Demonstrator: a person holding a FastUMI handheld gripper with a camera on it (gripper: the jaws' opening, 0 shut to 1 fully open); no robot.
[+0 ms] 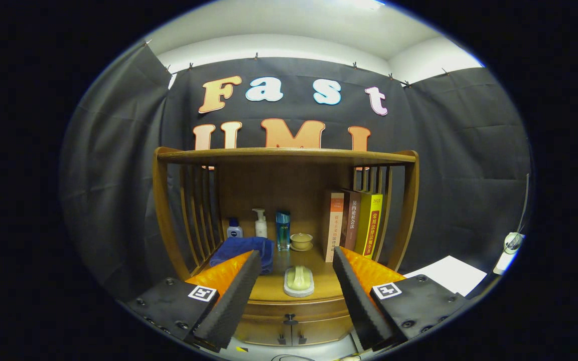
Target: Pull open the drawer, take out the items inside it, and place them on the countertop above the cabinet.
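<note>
A wooden cabinet (289, 165) with a shelf on top stands ahead of me. Its drawer (294, 315) with a small dark knob (289, 317) sits closed below the countertop (274, 288), between and just beyond my fingers. My gripper (296, 296) is open, its two fingers spread wide with nothing between them. On the countertop lie a pale green item on a white dish (298, 281), a folded blue cloth (245, 250), a small cup on a saucer (301, 241) and three bottles (261, 223). What lies inside the drawer is hidden.
Three upright books (353, 225) lean at the right of the countertop. Two small doors (291, 335) sit below the drawer. A white sheet (447, 275) lies to the right of the cabinet, with a white device (509, 250) on a cable beyond it.
</note>
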